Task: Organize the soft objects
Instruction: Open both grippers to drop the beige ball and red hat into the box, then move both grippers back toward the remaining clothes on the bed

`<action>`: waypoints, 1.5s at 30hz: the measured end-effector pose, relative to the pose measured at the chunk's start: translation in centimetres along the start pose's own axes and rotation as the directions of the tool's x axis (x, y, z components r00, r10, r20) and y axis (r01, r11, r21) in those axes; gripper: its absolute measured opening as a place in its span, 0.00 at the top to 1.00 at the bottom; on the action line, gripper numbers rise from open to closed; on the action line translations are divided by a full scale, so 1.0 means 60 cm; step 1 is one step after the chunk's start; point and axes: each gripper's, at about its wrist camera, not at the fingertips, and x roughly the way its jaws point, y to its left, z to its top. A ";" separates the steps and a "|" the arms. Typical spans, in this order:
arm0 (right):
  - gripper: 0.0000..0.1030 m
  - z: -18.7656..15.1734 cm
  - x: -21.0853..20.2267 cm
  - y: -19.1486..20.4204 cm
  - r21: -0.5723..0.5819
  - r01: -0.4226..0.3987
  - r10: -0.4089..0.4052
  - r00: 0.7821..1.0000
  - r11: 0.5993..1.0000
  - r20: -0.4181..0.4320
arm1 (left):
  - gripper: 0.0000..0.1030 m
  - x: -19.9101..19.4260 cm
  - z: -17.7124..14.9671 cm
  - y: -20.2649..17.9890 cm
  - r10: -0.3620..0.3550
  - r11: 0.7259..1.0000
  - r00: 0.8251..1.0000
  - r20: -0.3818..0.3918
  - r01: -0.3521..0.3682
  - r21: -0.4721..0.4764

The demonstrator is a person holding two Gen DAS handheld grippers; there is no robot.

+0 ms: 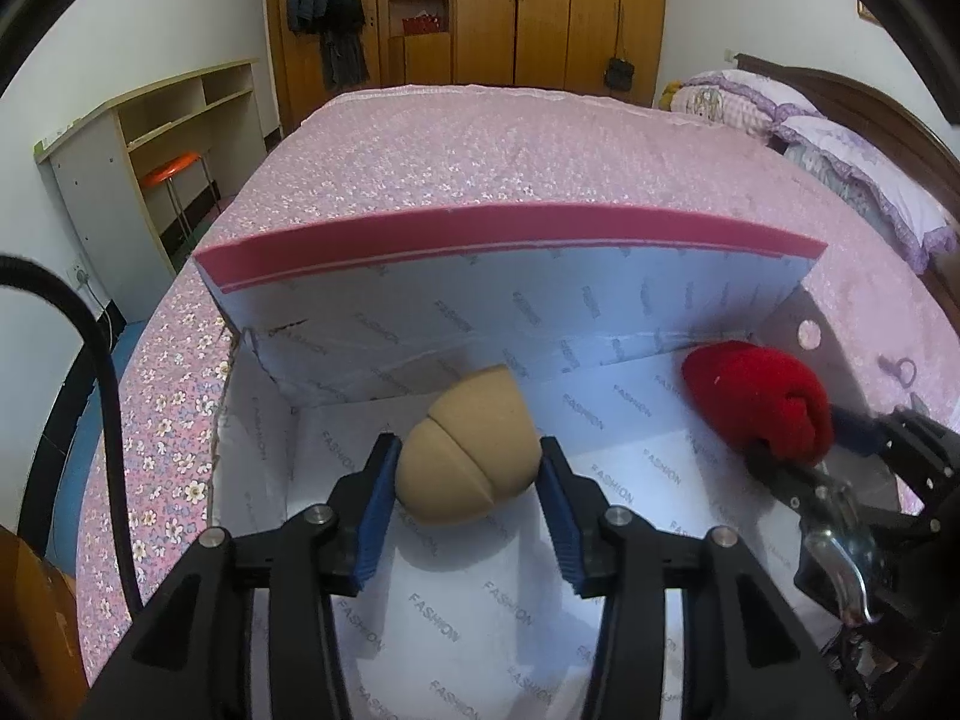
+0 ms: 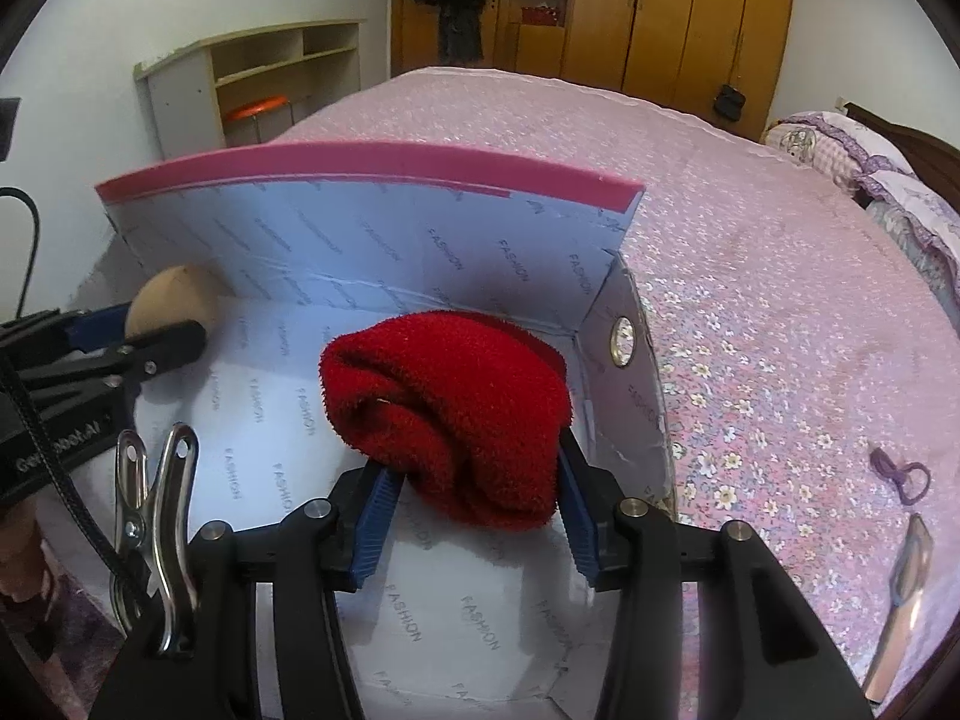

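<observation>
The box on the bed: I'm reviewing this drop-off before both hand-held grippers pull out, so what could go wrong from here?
1. The red towel roll sits between the right hand-held gripper pads and may snag on them and lift out.
2. The tan foam piece is rounded, so it could roll as the left hand-held gripper withdraws.
3. The raised lid leans over the box and might get bumped.

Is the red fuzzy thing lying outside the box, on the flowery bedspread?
No, the red towel sits inside the open box, over its printed white floor.
</observation>
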 end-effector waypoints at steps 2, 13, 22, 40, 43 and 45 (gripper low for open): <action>0.50 0.000 -0.004 0.002 -0.004 -0.016 0.016 1.000 1.000 0.007 | 0.43 -0.002 0.001 -0.004 -0.013 1.000 1.000 -0.004 0.013 -0.002; 0.34 -0.002 -0.026 -0.003 -0.002 -0.077 0.077 0.996 0.997 0.040 | 0.25 -0.043 0.002 -0.006 0.009 1.000 0.998 0.057 -0.007 -0.028; 0.34 -0.004 -0.063 -0.004 -0.011 -0.110 0.110 0.990 0.994 0.083 | 0.24 -0.073 0.001 0.002 0.022 0.999 0.997 0.070 -0.020 -0.039; 0.34 -0.032 -0.127 -0.006 0.021 -0.170 0.167 0.980 0.985 0.109 | 0.24 -0.156 -0.044 0.014 0.031 0.999 0.997 0.076 -0.029 -0.027; 0.34 -0.040 -0.138 -0.004 0.026 -0.165 0.162 0.981 0.986 0.109 | 0.24 -0.171 -0.055 0.015 0.036 0.999 0.996 0.086 -0.034 -0.022; 0.34 -0.046 -0.146 -0.004 0.027 -0.166 0.162 0.981 0.986 0.105 | 0.24 -0.183 -0.068 0.013 0.060 0.998 0.992 0.108 -0.058 -0.016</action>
